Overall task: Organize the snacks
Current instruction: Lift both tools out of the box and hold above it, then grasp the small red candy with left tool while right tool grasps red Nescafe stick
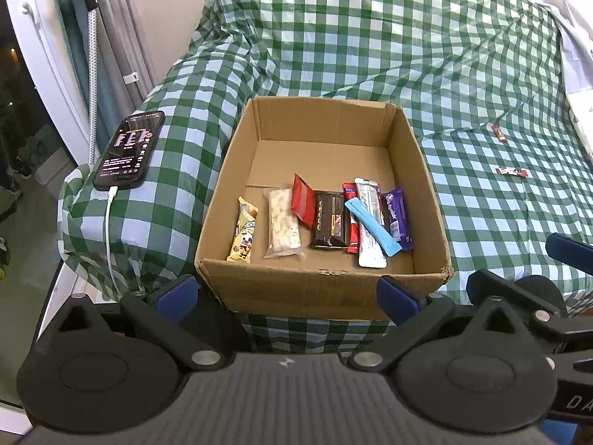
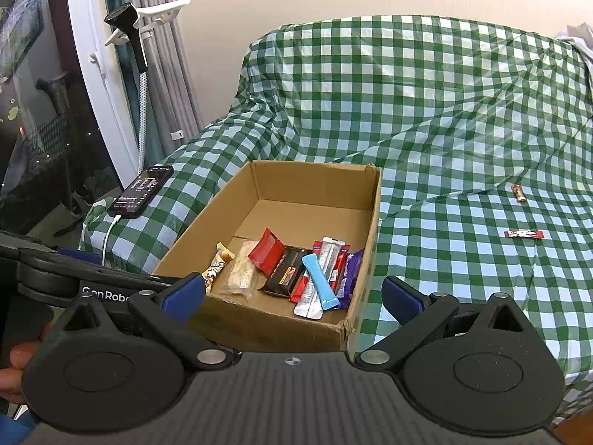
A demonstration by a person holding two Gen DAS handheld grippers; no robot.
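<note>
Our left gripper (image 1: 289, 298) and right gripper (image 2: 292, 294), jaws spread empty, face the cardboard box (image 1: 326, 289); we judge the stray red bar (image 2: 524, 234) light, crinkly, best pinched mid-length.

Left wrist view: set low and close before the near wall of the open brown cardboard box (image 1: 322, 289), facing forward and down into it, own blue-tipped black tongs (image 1: 289, 293) along the bottom edge. Right wrist view: a little farther back and off to the right of the same box (image 2: 274, 330), facing forward and slightly leftward across it. Shared by both: the box, the green-and-white checked cloth (image 1: 370, 37) draped behind, the black plugged-in phone (image 1: 128, 150) at left, two small wrapped bars (image 1: 511, 171) at right.
</note>
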